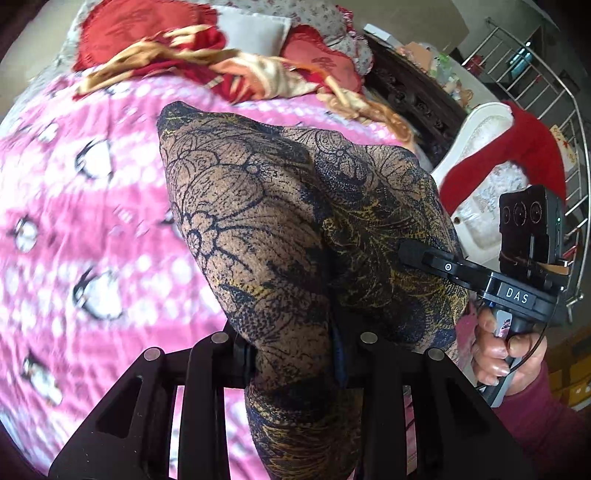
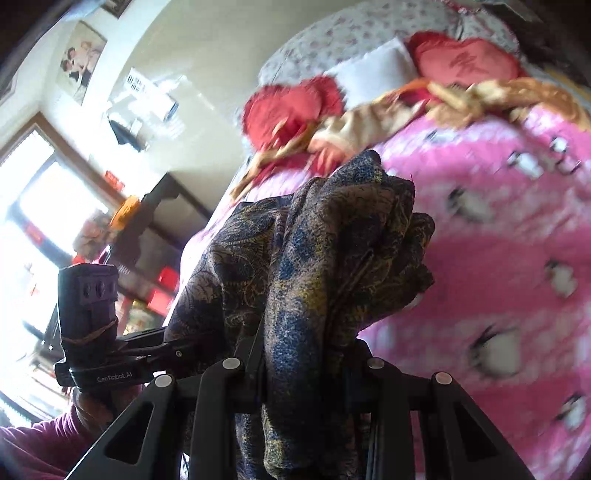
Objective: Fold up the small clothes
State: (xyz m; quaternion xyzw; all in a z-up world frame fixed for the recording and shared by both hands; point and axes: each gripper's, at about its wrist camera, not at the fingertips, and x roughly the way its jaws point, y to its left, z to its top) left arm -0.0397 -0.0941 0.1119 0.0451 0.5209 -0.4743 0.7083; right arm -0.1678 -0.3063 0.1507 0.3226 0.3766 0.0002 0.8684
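Observation:
A brown garment with a dark blue and yellow floral print (image 1: 280, 221) hangs lifted above the pink bed cover (image 1: 85, 229). My left gripper (image 1: 295, 354) is shut on a bunch of its cloth, which covers the fingertips. My right gripper (image 1: 406, 254) comes in from the right of the left wrist view and grips the same garment at its right side. In the right wrist view the garment (image 2: 317, 266) is bunched between my right gripper's jaws (image 2: 303, 369), and my left gripper (image 2: 177, 347) holds it at the left.
The pink cover with penguin prints (image 2: 509, 266) spreads across the bed. Red heart cushions (image 1: 136, 33), a white pillow (image 1: 255, 33) and a red and gold blanket (image 1: 229, 66) lie at the head. A white chair with a red garment (image 1: 513, 155) stands on the right.

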